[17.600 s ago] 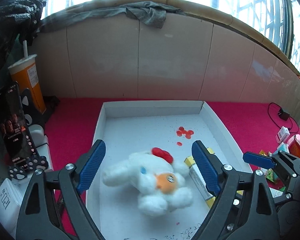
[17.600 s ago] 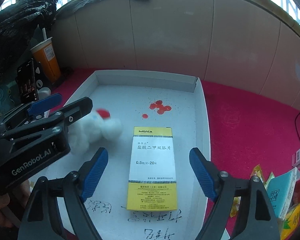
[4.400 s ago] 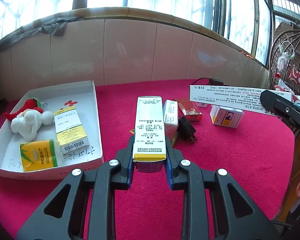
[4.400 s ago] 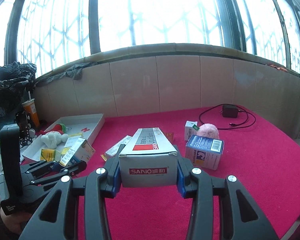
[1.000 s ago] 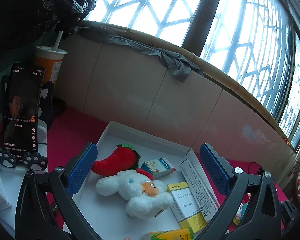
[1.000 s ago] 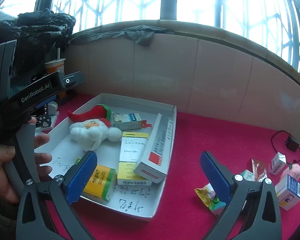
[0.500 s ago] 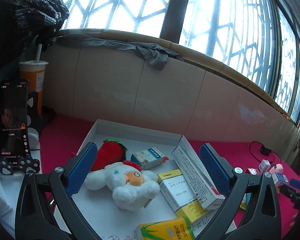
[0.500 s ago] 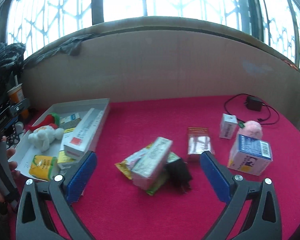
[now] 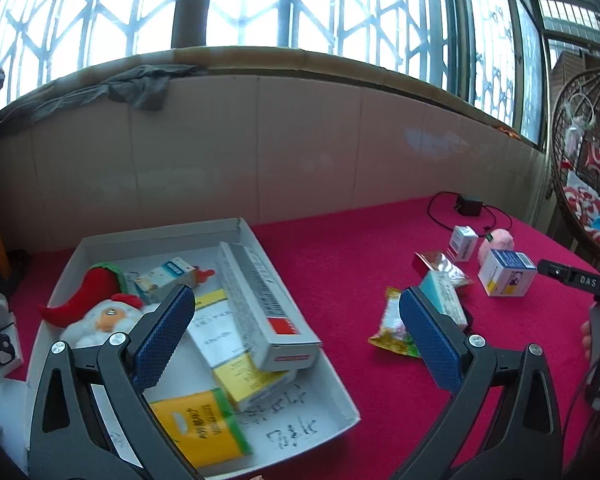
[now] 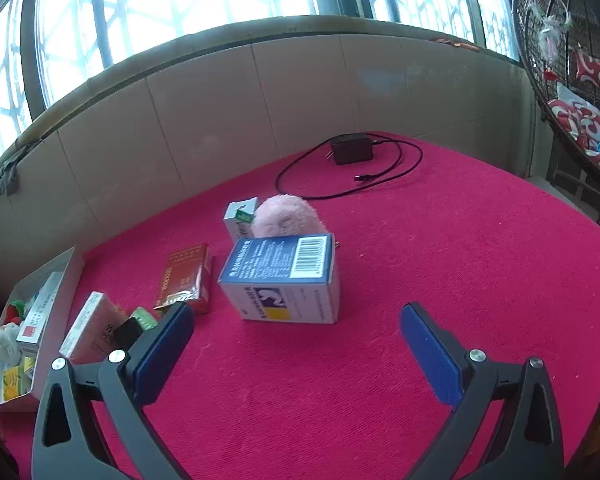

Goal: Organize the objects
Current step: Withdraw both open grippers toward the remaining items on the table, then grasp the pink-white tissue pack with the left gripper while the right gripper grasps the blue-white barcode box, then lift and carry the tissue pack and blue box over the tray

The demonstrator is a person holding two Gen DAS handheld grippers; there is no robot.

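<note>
Both claws are spread wide with nothing between their blue pads. The left claw (image 9: pixel 296 332) hovers over the near right side of the white tray (image 9: pixel 342 380), which sits on the left part of the red table (image 9: pixel 340 248). Inside the tray lie a red chilli plush (image 9: pixel 82 290), a white plush toy (image 9: pixel 100 322) just in front of it, a small blue-and-white box (image 9: pixel 166 280), a long grey-white box with a red square (image 9: pixel 264 308) resting slantwise on a yellow-and-white box (image 9: pixel 236 360), and a yellow-green pack (image 9: pixel 198 426) at the near end.

The right claw (image 10: pixel 296 346) faces a blue-topped white box with a barcode (image 10: pixel 284 278) standing on the table ahead of it, apart from both pads. Behind that box sit a pink fluffy ball (image 10: pixel 286 216) and a small white-and-green box (image 10: pixel 240 218), touching each other. To the left lie a red-brown packet (image 10: pixel 184 278), a pale box (image 10: pixel 90 328) and a black plug (image 10: pixel 128 332). A black charger with its cable (image 10: pixel 350 148) lies farther back, near the wall
</note>
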